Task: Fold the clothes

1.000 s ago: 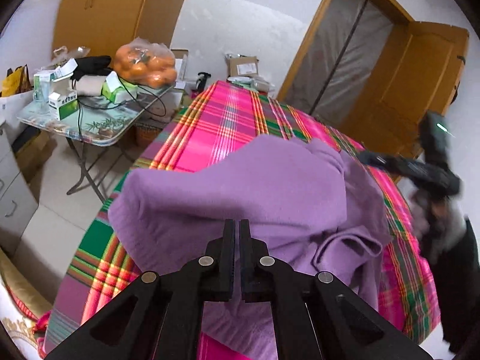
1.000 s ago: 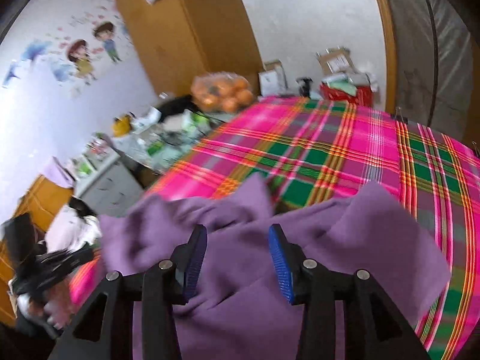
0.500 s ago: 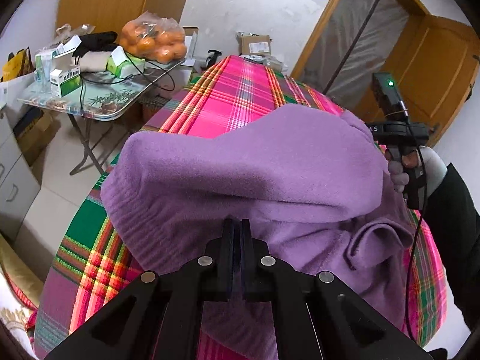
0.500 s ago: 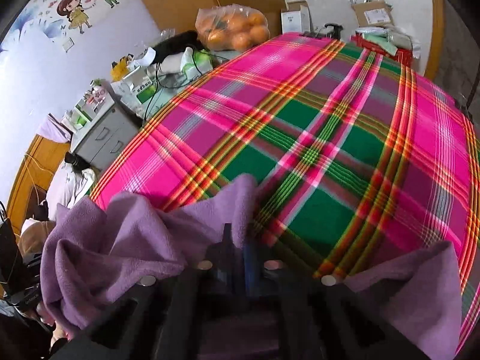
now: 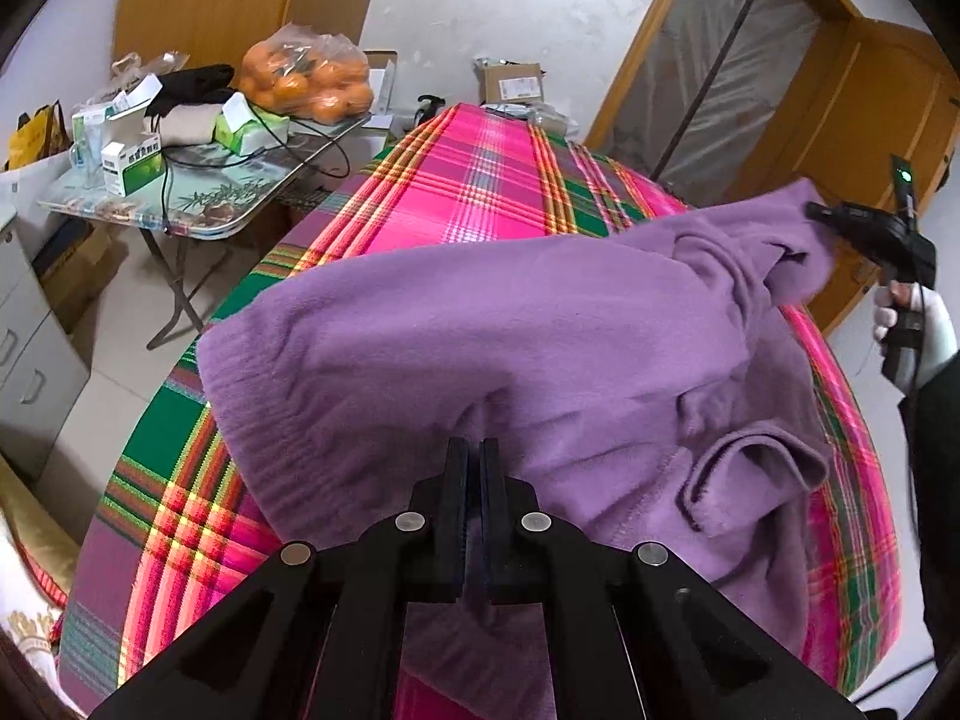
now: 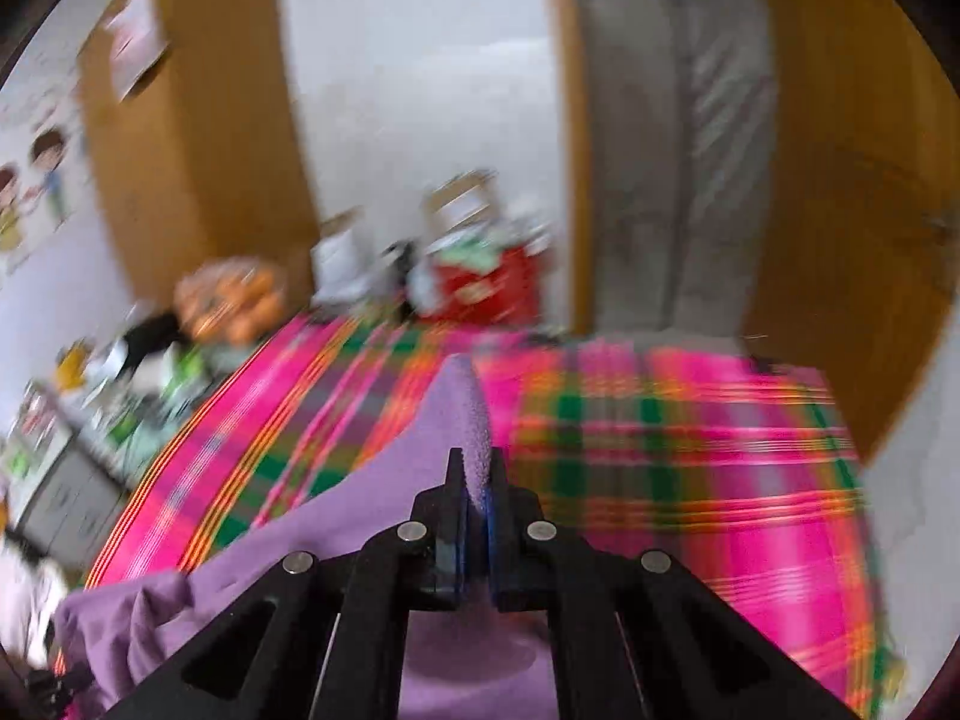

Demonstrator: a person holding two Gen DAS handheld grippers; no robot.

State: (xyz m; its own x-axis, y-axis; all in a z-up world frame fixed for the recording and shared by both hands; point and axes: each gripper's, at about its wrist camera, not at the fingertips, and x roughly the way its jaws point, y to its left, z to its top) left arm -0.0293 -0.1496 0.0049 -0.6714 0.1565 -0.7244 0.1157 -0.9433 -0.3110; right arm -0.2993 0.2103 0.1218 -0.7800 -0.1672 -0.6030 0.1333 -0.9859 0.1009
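Note:
A purple fleece garment (image 5: 510,324) lies bunched on the plaid bed cover (image 5: 480,180). My left gripper (image 5: 474,450) is shut on the garment's near edge. My right gripper (image 6: 474,468) is shut on another part of the garment (image 6: 462,408) and holds it lifted above the bed; it also shows at the far right of the left wrist view (image 5: 840,222), pulling the cloth up. A loose cuff (image 5: 750,480) hangs at the right of the garment.
A folding table (image 5: 180,204) with boxes, cables and a bag of oranges (image 5: 306,78) stands left of the bed. Grey drawers (image 5: 24,348) stand at the far left. A wooden door (image 5: 870,120) and cartons (image 5: 510,84) are beyond the bed.
My right gripper closed on the garment and has lifted it up and away to the right, stretching the cloth. My left gripper stays shut on the near edge.

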